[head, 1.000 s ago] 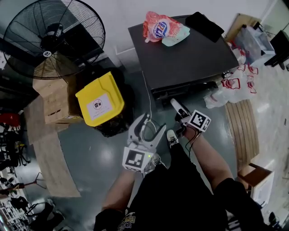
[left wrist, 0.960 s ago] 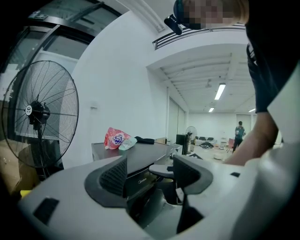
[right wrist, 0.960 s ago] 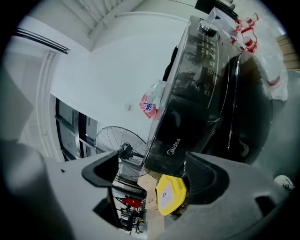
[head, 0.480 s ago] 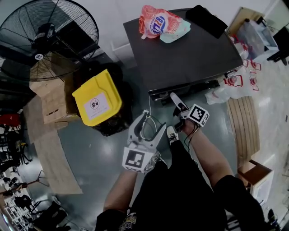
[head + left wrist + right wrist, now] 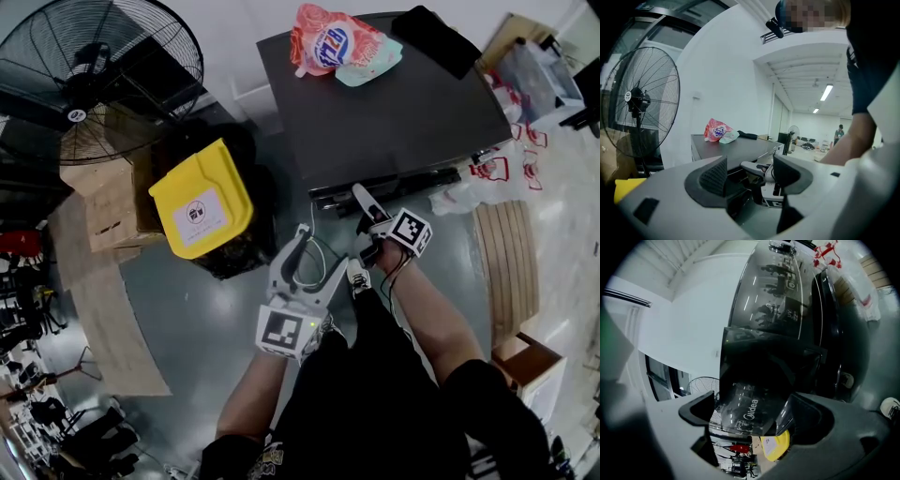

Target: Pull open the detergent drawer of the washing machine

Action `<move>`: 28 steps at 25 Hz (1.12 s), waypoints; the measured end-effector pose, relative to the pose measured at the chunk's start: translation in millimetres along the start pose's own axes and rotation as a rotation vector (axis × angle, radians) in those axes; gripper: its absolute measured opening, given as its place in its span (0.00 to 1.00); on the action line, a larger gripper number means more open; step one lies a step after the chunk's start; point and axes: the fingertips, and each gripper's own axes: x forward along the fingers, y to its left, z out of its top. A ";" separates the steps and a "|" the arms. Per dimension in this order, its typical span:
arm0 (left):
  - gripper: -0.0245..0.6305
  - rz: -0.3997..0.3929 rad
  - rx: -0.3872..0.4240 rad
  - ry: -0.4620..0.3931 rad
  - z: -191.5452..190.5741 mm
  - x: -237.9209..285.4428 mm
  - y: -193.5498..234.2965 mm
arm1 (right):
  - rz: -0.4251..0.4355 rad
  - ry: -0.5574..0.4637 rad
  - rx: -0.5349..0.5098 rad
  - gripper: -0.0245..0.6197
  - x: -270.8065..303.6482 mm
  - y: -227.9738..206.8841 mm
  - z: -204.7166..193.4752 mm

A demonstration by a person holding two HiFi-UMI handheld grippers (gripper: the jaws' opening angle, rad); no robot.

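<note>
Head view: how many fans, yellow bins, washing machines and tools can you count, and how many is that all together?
Fan: 1
Yellow bin: 1
Washing machine: 1
Tools: 2, the left tool and the right tool
Total: 5

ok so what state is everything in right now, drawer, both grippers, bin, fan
detergent drawer: looks still shut, no pull-out visible
right gripper: fingers apart, just been opening, drawer front between them, not gripped
left gripper: fingers apart, nothing between them
yellow bin: lid down
fan: upright, running or not unclear
detergent bag: lying on the washing machine top
</note>
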 end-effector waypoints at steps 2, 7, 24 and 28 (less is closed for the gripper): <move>0.47 0.003 -0.008 0.003 -0.5 1.1 0.9 | 0.037 0.006 -0.016 0.82 8.1 2.6 1.7; 0.47 0.007 -0.014 0.000 -1.8 0.8 3.2 | 0.048 0.018 -0.037 0.80 12.5 0.6 1.9; 0.47 0.004 -0.029 -0.007 1.6 -7.7 1.5 | -0.006 0.001 -0.012 0.78 -3.7 -7.6 -6.4; 0.47 -0.005 -0.020 -0.022 -0.3 -11.3 -1.8 | 0.017 0.003 -0.019 0.78 -10.9 -6.2 -11.2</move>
